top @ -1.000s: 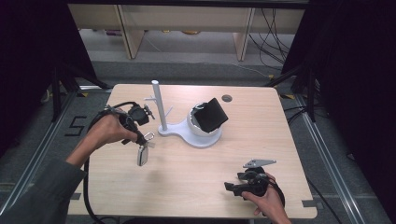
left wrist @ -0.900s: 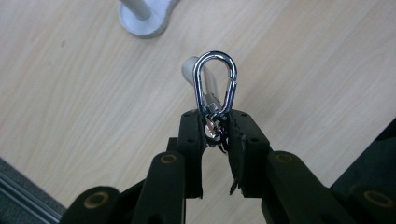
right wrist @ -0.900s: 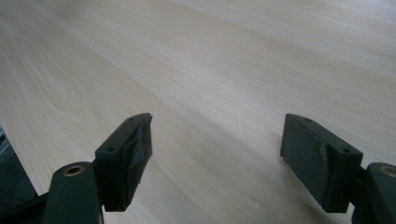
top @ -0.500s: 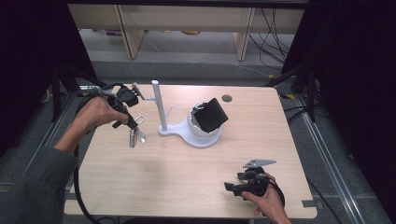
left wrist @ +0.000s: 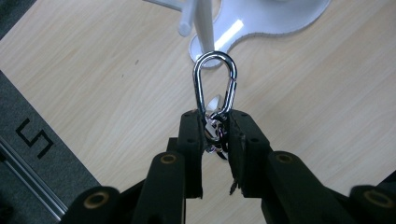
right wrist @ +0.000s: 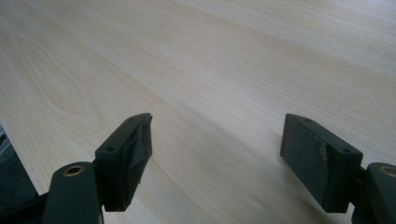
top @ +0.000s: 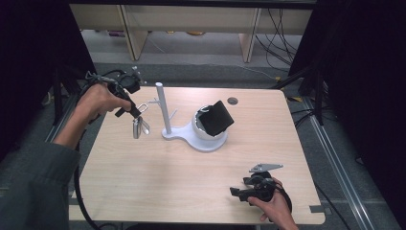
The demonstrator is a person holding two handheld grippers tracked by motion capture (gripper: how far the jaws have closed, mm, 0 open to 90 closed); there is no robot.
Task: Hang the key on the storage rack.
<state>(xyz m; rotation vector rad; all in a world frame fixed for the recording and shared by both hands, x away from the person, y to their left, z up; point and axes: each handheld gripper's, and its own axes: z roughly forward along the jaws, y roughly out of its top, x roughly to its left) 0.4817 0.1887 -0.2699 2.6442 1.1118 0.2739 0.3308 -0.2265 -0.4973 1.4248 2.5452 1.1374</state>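
My left gripper [top: 135, 113] is held above the table's left rear, shut on a bunch of keys [top: 139, 127] that dangles below it. In the left gripper view a silver carabiner [left wrist: 215, 83] sticks out past the closed jaws, with the key ring [left wrist: 214, 133] pinched between them; my left gripper [left wrist: 215, 135] points toward the white post [left wrist: 203, 23]. The white stand [top: 164, 109] with side pegs rises just right of the keys. My right gripper [top: 238, 192] rests low near the table's front right edge, and there, in its own view, my right gripper [right wrist: 215, 144] is open over bare wood.
The stand's white base [top: 191, 139] carries a round white bowl with a black box-shaped object [top: 217, 118] tilted in it. A small dark grommet [top: 232, 101] is set in the table [top: 158, 177] at the rear. Shelving legs and cables lie beyond the far edge.
My left gripper has lifted the keys and carried them up and back toward the stand's post. The right gripper has stayed put.
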